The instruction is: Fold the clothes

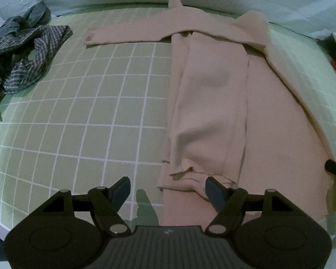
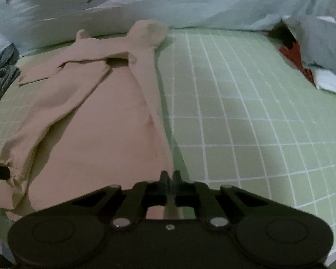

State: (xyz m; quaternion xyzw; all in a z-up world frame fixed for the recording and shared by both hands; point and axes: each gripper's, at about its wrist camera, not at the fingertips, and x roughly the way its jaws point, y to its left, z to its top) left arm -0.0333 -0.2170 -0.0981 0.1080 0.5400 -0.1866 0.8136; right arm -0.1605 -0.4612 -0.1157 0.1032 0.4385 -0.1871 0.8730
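Beige, soft knit fabric of a long-sleeved top (image 1: 212,103) was spread on the green, white-gridded mat (image 1: 100,103), one sleeve laid out to the far left. The left gripper (image 1: 168,190) was held wide open over the near hem, nothing gripped. The right gripper (image 2: 170,177) was pinched closed on the garment's near right edge. A crumpled blue checked shirt (image 1: 24,62) was left far left

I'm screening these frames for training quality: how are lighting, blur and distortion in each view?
Left wrist view: dim, greenish cast, sharp enough; the grid mat lines bow from fisheye distortion.
Right wrist view: equally dim, softer, with smearing across the pale bedding; the beige garment shows little texture.
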